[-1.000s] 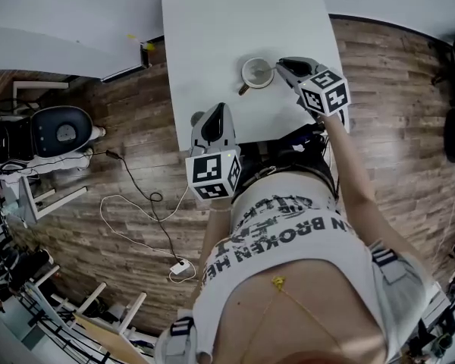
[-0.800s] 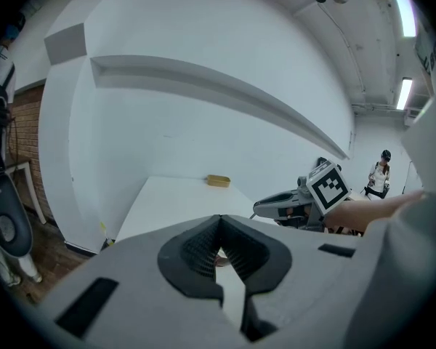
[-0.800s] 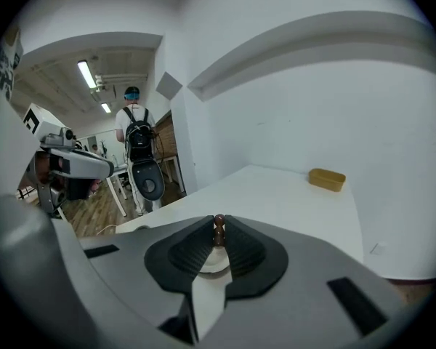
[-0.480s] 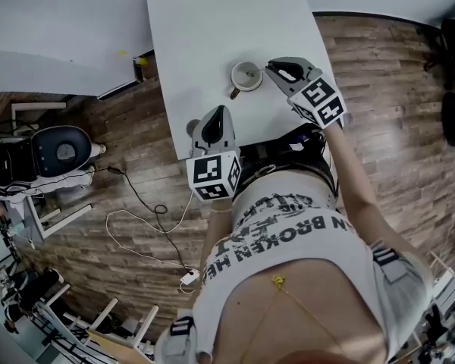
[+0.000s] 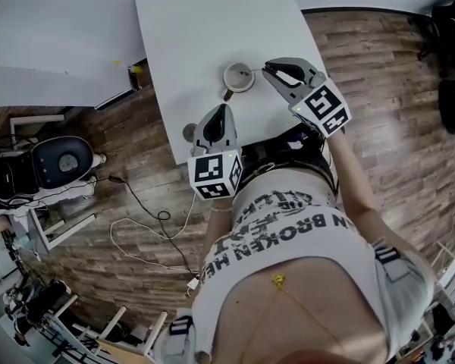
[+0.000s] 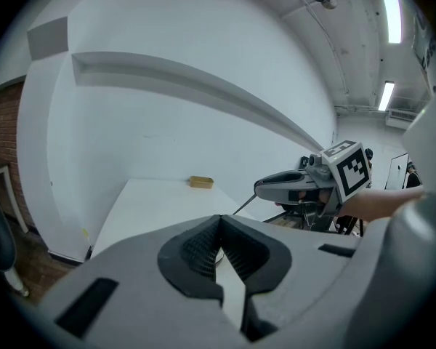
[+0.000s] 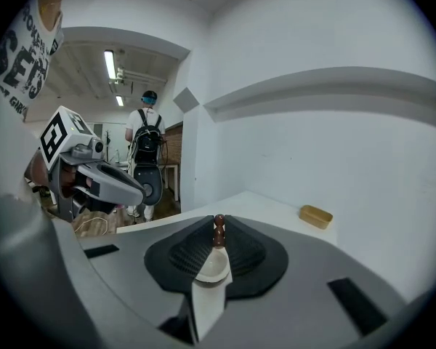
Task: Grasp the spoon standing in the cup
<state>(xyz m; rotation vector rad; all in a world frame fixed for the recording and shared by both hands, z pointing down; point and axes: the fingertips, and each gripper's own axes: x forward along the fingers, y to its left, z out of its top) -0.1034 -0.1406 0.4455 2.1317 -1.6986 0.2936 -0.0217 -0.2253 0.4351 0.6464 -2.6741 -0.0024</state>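
Brown turned wood shows between my right jaws: the knobbed end of the spoon [image 7: 219, 230], whose thin handle leans out of the white cup [image 5: 237, 76] toward the right gripper [image 5: 268, 69]. In the right gripper view the pads sit closed against that knob on both sides, with the cup's rim just beyond and below it, so I judge the grasp itself made. The cup stands on the near half of the white table [image 5: 205, 29], its handle turned toward my left gripper [image 5: 221, 111], which hangs short of the cup with its jaws together on nothing. A small tan block [image 7: 316, 216] lies well apart, by the wall. Next, I reckon, I draw the spoon up along its own lean, slowly, so the bowl clears the rim without tipping the cup.
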